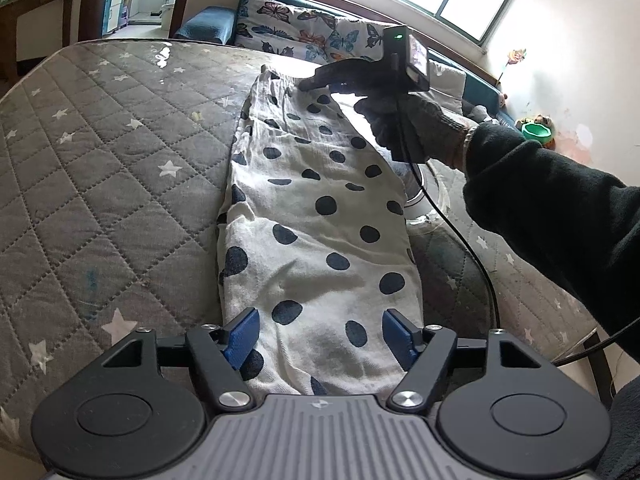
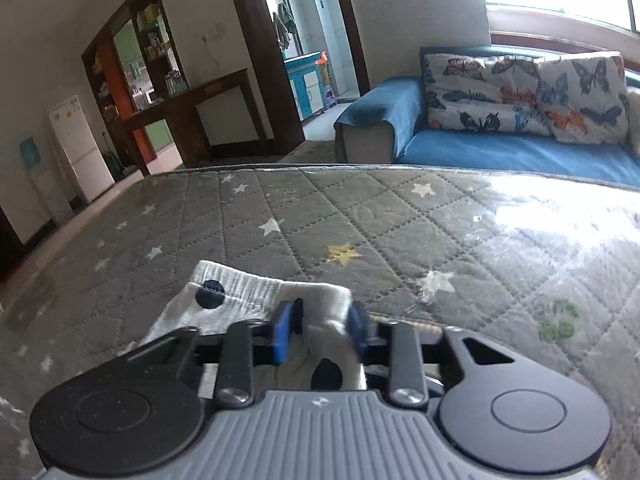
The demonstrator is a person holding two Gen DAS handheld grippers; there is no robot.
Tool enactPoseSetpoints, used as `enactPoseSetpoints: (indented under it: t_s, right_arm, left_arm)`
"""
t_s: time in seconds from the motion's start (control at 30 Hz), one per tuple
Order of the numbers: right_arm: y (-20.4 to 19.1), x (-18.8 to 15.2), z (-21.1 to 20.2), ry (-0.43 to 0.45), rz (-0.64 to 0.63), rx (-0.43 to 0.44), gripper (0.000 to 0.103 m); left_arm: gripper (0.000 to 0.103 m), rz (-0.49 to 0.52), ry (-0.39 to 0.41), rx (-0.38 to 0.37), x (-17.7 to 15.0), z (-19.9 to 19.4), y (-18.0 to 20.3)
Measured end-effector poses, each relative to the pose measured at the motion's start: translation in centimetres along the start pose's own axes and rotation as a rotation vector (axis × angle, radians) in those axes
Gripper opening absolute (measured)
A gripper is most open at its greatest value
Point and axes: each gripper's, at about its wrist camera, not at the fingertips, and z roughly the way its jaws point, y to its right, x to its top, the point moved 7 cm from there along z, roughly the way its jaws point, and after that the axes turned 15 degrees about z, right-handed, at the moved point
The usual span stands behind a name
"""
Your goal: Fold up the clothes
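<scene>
A white garment with dark polka dots (image 1: 316, 216) lies stretched lengthwise down the middle of a grey quilted mattress with white stars (image 1: 100, 168), its long left edge fairly straight and its right edge running close to the mattress's right side. Left of the garment the mattress surface is bare all the way to its rounded edge, giving broad open room there; to the garment's right only a narrow strip of mattress shows, crossed by a black cable (image 1: 476, 256). The left gripper (image 1: 320, 336) sits at the garment's near end with its blue pads spread wide, one over each side of the cloth, nothing pinched between them. At the garment's far end the right gripper (image 1: 310, 82), held by a gloved hand (image 1: 404, 124) in a dark sleeve (image 1: 560, 208), reaches down to the cloth. In the right wrist view that gripper (image 2: 322, 332) has its blue pads narrowed around a bunched fold of the garment's elastic hem (image 2: 240, 292); the frame is blurred, so whether they are fully clamped cannot be told. Beyond the hem the mattress is bare up to its far edge, and past that edge stands a blue sofa (image 2: 500, 152) with butterfly cushions (image 2: 520, 96).
</scene>
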Motion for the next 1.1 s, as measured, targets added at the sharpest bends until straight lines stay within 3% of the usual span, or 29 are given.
enactPoseSetpoints:
  t_s: [0.2, 1.1]
  right_arm:
    - [-0.8, 0.0, -1.2, 0.002, 0.016, 0.036, 0.02]
    - [-6.0, -4.5, -11.7, -0.008, -0.034, 0.219, 0.019]
  left_arm:
    - [0.072, -0.012, 0.001, 0.002, -0.2, 0.2, -0.4]
    - [0.075, -0.042, 0.07, 0.022, -0.8, -1.7, -3.4]
